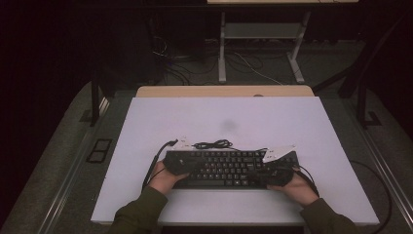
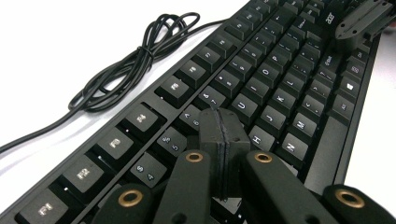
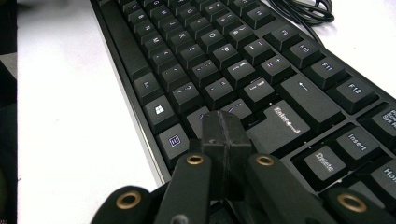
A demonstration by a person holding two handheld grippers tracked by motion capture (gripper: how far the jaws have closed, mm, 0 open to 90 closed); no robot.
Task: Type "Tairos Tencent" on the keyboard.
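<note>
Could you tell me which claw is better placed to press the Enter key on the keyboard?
The right claw: shut, it hovers just beside the Enter key, while the left claw sits over the keyboard's opposite half.

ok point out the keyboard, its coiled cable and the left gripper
keyboard (image 1: pixel 229 168), high view, on the middle rows of keys
coiled cable (image 2: pixel 126 70), left gripper view, on the bundled loops lying on the table
left gripper (image 2: pixel 223 126), left gripper view, at the tips of its shut jaws over the keys
</note>
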